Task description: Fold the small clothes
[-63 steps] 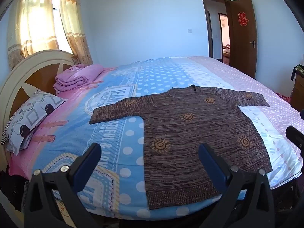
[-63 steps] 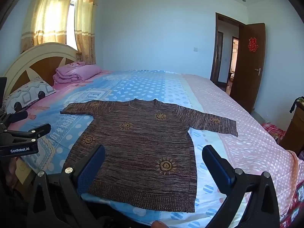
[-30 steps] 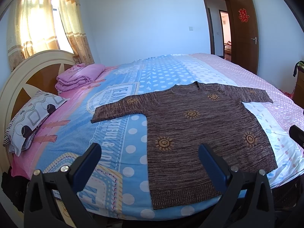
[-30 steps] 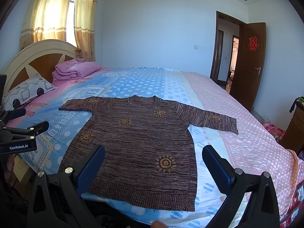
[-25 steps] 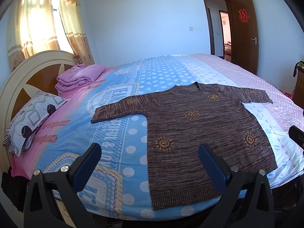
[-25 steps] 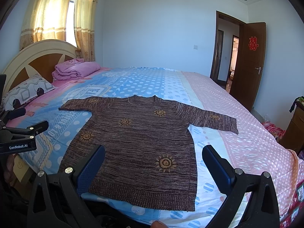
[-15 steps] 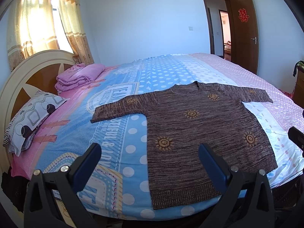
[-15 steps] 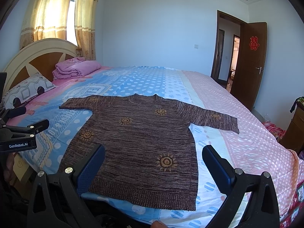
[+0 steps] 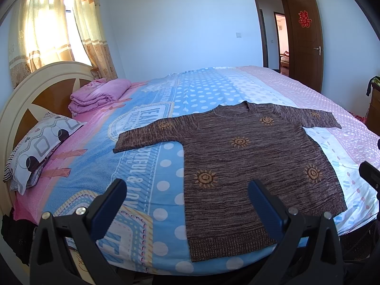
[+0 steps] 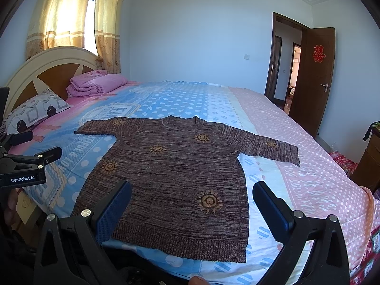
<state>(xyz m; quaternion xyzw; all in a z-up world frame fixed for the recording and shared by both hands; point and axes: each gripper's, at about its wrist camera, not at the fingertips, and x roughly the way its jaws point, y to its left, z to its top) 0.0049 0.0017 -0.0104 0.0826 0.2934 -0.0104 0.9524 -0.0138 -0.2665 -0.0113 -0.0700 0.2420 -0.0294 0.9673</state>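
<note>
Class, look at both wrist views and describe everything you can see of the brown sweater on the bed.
The brown sweater looks like a marled knit with orange sun motifs, a ribbed hem and a rounded neckline. It lies flat and unfolded on the patterned bedspread, front or back up I cannot tell, hem toward the cameras, both sleeves spread sideways. Only the bedspread touches it; the left gripper and the right gripper are both open and clear of it.

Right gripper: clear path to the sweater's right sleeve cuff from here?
Probably yes. The right gripper is open and empty, the sweater lies flat on the bed, and nothing sits between it and the cuff.
</note>
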